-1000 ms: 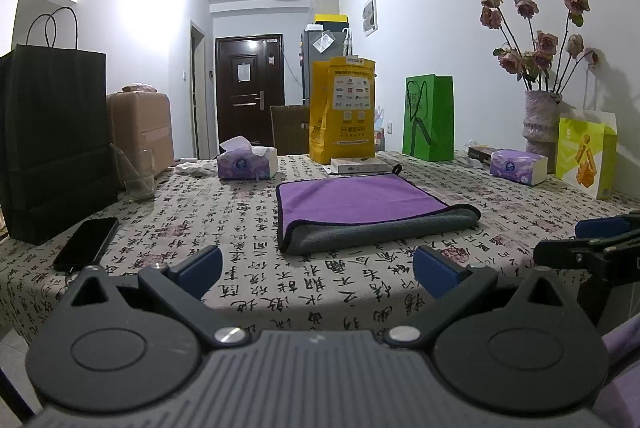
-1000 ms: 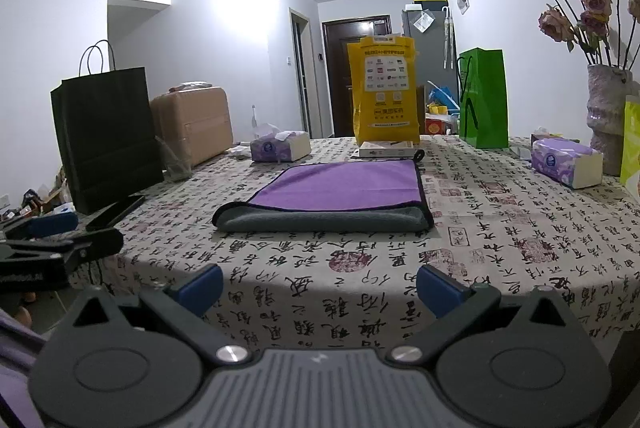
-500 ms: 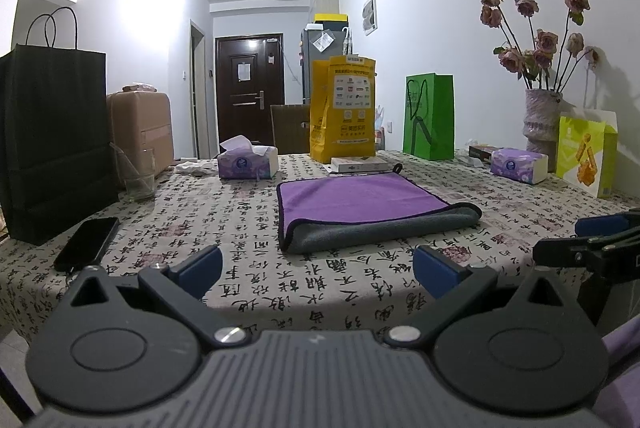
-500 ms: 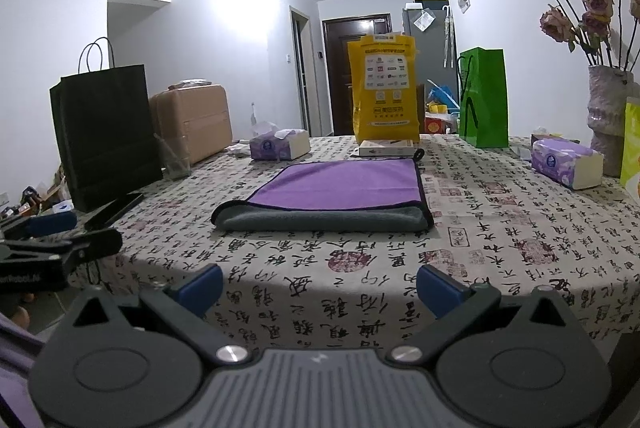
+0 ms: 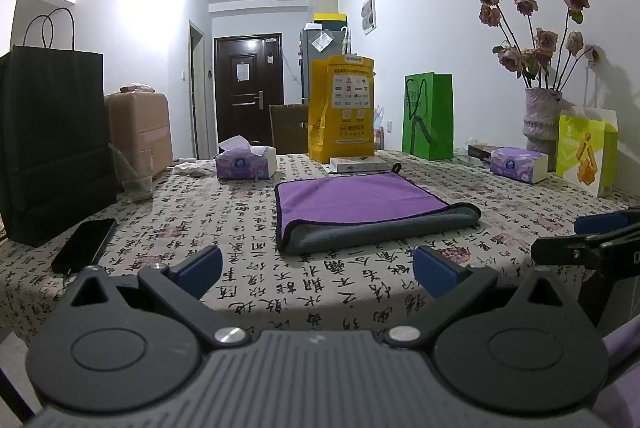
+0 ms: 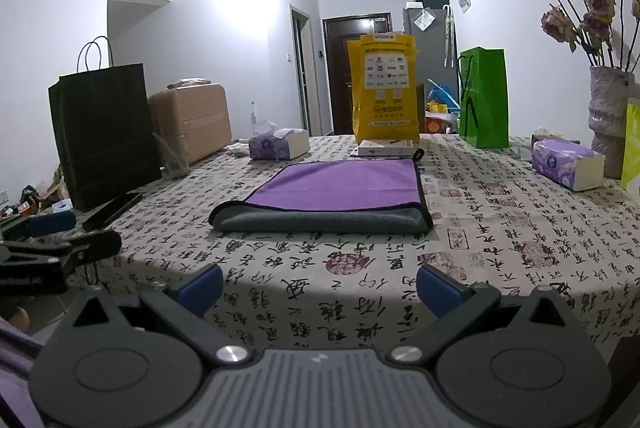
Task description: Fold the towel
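Observation:
A purple towel with a grey underside [image 5: 360, 206] lies folded flat on the patterned tablecloth [image 5: 240, 228], its grey fold facing me. It also shows in the right wrist view [image 6: 332, 194]. My left gripper [image 5: 316, 270] is open and empty, held back at the table's near edge, well short of the towel. My right gripper [image 6: 320, 286] is open and empty, also at the near edge. Each gripper shows at the side of the other's view: the right one [image 5: 592, 240] and the left one [image 6: 48, 240].
A black phone [image 5: 84, 244] and black paper bag [image 5: 52, 144] stand left. Tissue packs [image 5: 246, 162] [image 5: 518, 164], a yellow bag [image 5: 342, 108], green bag [image 5: 428, 116], white box [image 5: 358, 164], glass [image 5: 136, 168] and a vase of flowers [image 5: 540, 120] ring the towel.

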